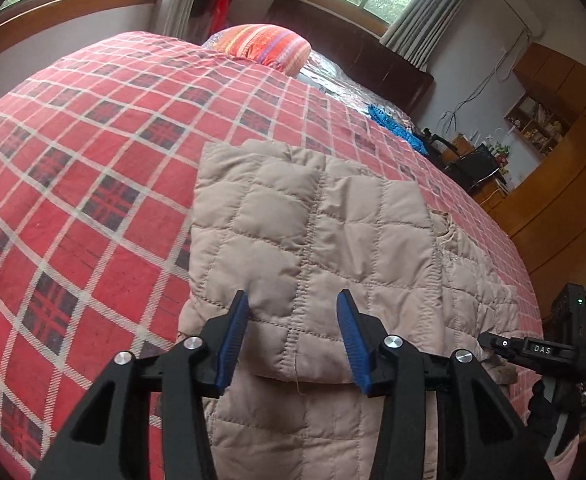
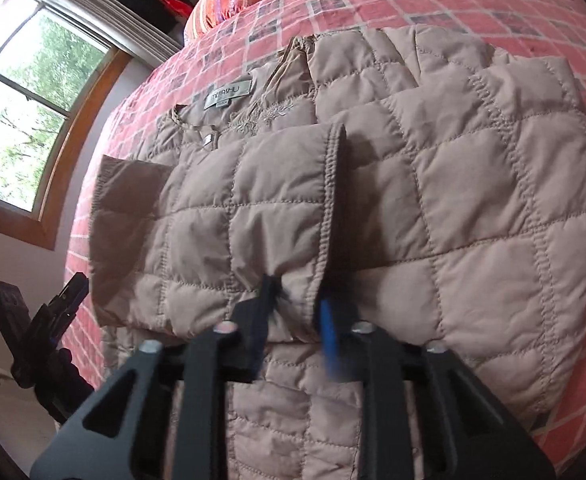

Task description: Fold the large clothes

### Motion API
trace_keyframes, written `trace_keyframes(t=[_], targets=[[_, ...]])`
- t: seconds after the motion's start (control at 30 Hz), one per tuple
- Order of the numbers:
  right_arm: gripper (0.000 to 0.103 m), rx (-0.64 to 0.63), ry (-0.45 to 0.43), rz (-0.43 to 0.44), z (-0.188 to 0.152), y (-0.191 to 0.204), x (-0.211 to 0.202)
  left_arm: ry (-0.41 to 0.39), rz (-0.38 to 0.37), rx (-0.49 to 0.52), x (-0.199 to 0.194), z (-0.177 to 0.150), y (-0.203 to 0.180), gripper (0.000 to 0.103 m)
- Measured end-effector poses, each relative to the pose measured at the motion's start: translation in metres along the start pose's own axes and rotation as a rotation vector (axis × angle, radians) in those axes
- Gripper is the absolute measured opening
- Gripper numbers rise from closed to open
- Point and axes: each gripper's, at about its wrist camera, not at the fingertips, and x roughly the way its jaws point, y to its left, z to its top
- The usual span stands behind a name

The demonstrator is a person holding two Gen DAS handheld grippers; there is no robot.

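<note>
A beige quilted jacket (image 1: 313, 216) lies on the red plaid bedspread (image 1: 93, 160). My left gripper (image 1: 293, 316) hovers open over its near folded edge, with nothing between the blue pads (image 1: 351, 328). In the right wrist view the jacket (image 2: 473, 184) lies front up, with its grey neck label (image 2: 228, 94) at the far left. A sleeve (image 2: 245, 200) is folded across the body. My right gripper (image 2: 297, 308) is shut on the sleeve's cuff end, which bulges between the fingers. This view is slightly blurred.
A striped orange pillow (image 1: 265, 46) and a blue cloth (image 1: 393, 120) lie at the head of the bed. Wooden wardrobes (image 1: 553, 200) stand to the right, beyond the bed edge. The right gripper's body (image 1: 533, 350) shows at the lower right, and the left gripper (image 2: 61, 304) at the bed's left edge.
</note>
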Motion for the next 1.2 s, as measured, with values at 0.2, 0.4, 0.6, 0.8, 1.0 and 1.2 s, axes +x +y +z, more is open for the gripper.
trace_keyframes(t=[0.2, 0.4, 0.6, 0.8, 1.0, 1.2], targets=[[0.008, 0.011, -0.086, -0.094, 0.001, -0.013, -0.038, 0.016, 0.036, 0.036, 0.013, -0.004, -0.002, 0.046], [0.006, 0.039, -0.038, -0.158, 0.000, -0.038, -0.029, 0.049, 0.052, 0.067, 0.022, -0.008, -0.003, 0.044], [0.017, 0.020, -0.100, -0.167, -0.009, -0.032, -0.052, 0.030, 0.090, 0.105, 0.006, -0.007, -0.013, 0.045], [0.017, -0.070, -0.139, -0.103, -0.014, 0.004, -0.079, -0.030, 0.036, 0.173, -0.024, -0.011, -0.052, 0.047], [0.017, -0.083, -0.075, -0.177, -0.016, 0.007, -0.044, 0.037, 0.090, 0.216, 0.006, -0.025, -0.062, 0.047], [0.013, -0.037, -0.026, -0.183, -0.016, -0.021, -0.018, 0.088, 0.080, 0.187, 0.025, -0.029, -0.043, 0.047]])
